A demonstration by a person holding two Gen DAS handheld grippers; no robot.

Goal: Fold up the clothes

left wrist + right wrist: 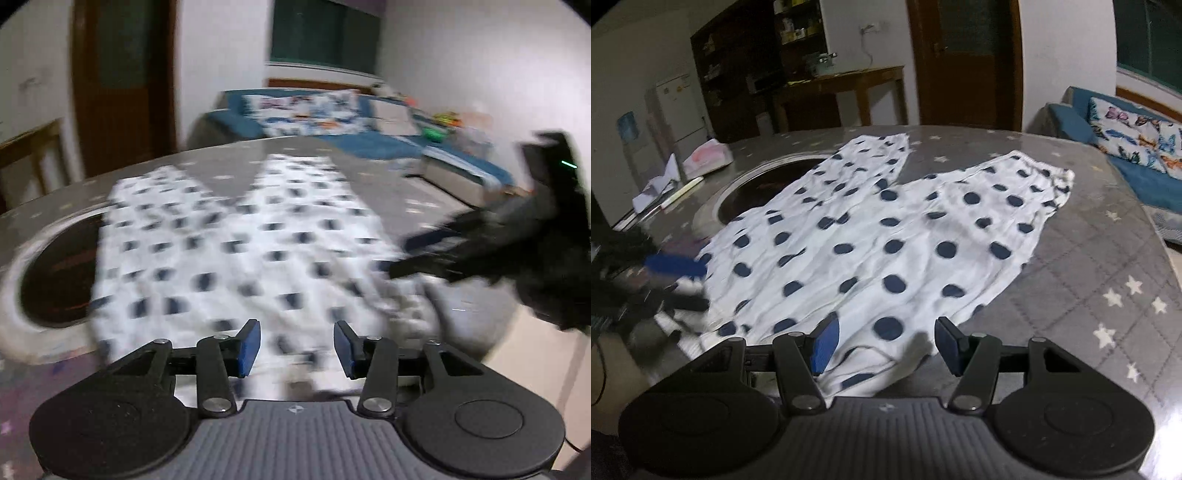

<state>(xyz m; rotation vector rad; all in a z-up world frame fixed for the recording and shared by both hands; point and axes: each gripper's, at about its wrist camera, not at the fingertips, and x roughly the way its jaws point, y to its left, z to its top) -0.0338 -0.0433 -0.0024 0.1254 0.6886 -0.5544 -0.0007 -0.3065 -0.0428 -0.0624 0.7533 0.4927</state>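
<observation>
White trousers with dark blue polka dots (886,236) lie flat on the grey star-patterned table (1108,266), legs spread away from me in a V. In the left wrist view the trousers (236,251) are blurred by motion. My left gripper (297,347) is open over the waist end, nothing between its blue pads. My right gripper (886,343) is open over the waist edge on the right side, empty. The left gripper shows blurred in the right wrist view (676,269) at the cloth's left edge. The right gripper shows in the left wrist view (424,254) at the cloth's right edge.
A round dark recessed hob (764,192) is set in the table, partly under the left trouser leg. Papers, a pink box (705,158) and a pen lie at the table's far left. A blue sofa with patterned cushions (1137,140) stands beyond the table.
</observation>
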